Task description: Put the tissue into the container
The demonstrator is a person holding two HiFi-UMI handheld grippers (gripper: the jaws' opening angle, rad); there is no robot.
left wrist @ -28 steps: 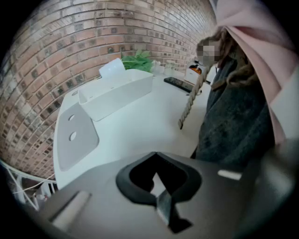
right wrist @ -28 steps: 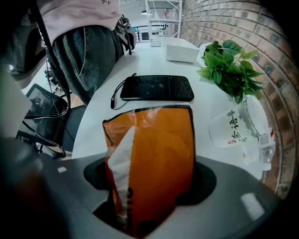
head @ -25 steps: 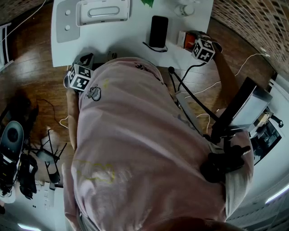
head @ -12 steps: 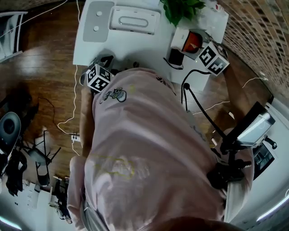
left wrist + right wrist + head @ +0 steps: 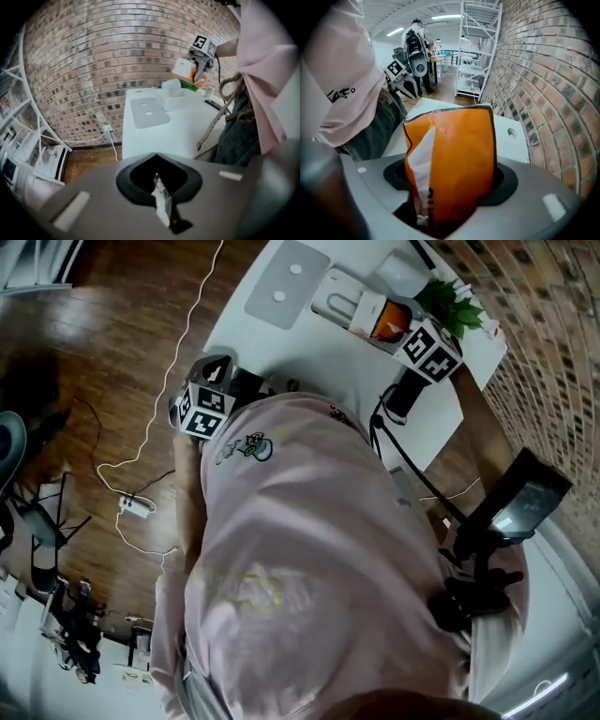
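An orange tissue pack with white tissue showing at its slit sits between the jaws of my right gripper, held up off the white table. Those jaws are easing open, the pack still pinched between them. From the head view, the right gripper holds the pack beside the white container. In the left gripper view the container stands at the table's far end. My left gripper is shut, only a thin pale strip showing at its tips. It hovers at the table's near left edge.
A grey pad lies on the table left of the container. A green plant stands at the far right corner and a black phone near the right edge. Cables trail over the wooden floor. A brick wall runs behind the table.
The head view has swung round, so the table now lies slanted. My right gripper has carried the orange pack up from the table's right side to beside the container. The left gripper stays at the near edge.
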